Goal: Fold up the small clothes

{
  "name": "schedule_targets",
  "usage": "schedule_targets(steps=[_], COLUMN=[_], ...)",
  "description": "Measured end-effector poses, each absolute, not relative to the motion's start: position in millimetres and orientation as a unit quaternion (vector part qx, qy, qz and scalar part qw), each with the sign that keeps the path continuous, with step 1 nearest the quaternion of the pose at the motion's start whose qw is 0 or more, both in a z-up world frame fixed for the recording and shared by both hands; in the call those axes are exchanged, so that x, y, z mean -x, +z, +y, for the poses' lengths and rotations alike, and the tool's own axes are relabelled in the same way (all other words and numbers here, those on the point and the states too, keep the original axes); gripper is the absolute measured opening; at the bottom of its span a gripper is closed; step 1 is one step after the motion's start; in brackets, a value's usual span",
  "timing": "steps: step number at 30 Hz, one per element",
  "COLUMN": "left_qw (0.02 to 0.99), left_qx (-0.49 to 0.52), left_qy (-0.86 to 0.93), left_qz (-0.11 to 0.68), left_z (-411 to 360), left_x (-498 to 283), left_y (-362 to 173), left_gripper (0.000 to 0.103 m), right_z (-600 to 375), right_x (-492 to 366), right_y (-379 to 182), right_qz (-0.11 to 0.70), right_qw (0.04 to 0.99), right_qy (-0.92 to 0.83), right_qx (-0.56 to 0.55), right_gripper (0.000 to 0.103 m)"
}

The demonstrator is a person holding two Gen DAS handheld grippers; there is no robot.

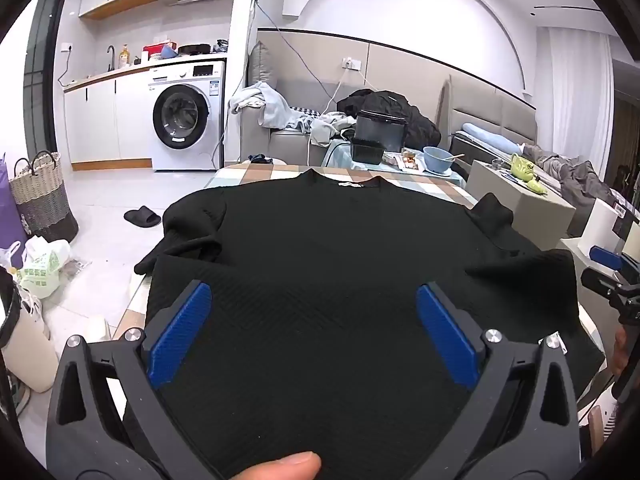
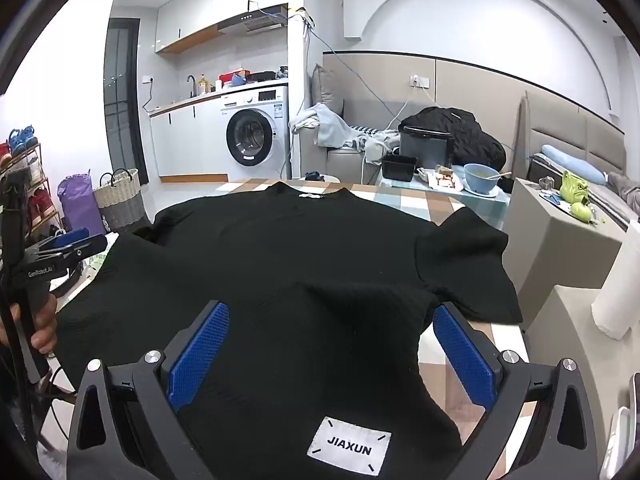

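Observation:
A black knit short-sleeved top [image 1: 320, 264] lies spread flat on the checked table, collar away from me. It also shows in the right wrist view [image 2: 288, 264], with a white "JIAXUN" label [image 2: 349, 450] at its near hem. My left gripper [image 1: 314, 300] is open above the near left part of the top, blue pads wide apart, holding nothing. My right gripper [image 2: 332, 320] is open above the near right part, empty. Each gripper shows at the edge of the other's view: the right gripper [image 1: 612, 276], the left gripper [image 2: 64, 252].
The checked table [image 1: 256, 172] carries a blue bowl [image 1: 438, 158], a food tray and black boxes [image 1: 378, 130] at its far end. A grey side cabinet [image 2: 568, 240] stands on the right. A slipper [image 1: 142, 217], baskets and bags lie on the floor to the left.

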State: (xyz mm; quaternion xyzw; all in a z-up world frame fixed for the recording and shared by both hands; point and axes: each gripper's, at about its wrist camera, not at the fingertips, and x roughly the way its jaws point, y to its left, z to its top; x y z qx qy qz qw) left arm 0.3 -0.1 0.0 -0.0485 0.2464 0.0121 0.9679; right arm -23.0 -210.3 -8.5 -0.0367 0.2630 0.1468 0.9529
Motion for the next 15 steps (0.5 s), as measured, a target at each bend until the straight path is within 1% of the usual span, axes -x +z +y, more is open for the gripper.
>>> schedule_targets(steps=[1, 4, 7, 10, 15], left_qw=[0.971, 0.971, 0.971, 0.967, 0.967], left_qx=[0.058, 0.058, 0.055, 0.063, 0.06], left_qy=[0.009, 0.007, 0.006, 0.008, 0.012], left_qz=[0.23, 0.231, 0.232, 0.247, 0.247], left_z=[0.5, -0.3, -0.6, 5.6, 11.8], left_x=[1.0, 3.9, 10.3, 1.3, -0.9], left_y=[-0.1, -0.3, -1.8, -4.3, -6.7], left_gripper=[0.102, 0.102, 0.102, 0.102, 0.102], right_z=[-210.3, -209.0, -211.2, -215.5, -213.3], right_x=[22.1, 16.4, 27.1, 25.7, 20.7], right_y=[-8.9, -11.2, -12.7, -11.9, -6.1], right_qz=[0.265, 0.272, 0.244, 0.256, 0.262], right_qw=[0.953, 0.952, 0.959, 0.956, 0.954], right_qy=[0.146, 0.14, 0.143, 0.144, 0.147], right_qx=[0.034, 0.026, 0.025, 0.014, 0.011], right_gripper=[0.103, 0.103, 0.103, 0.103, 0.103])
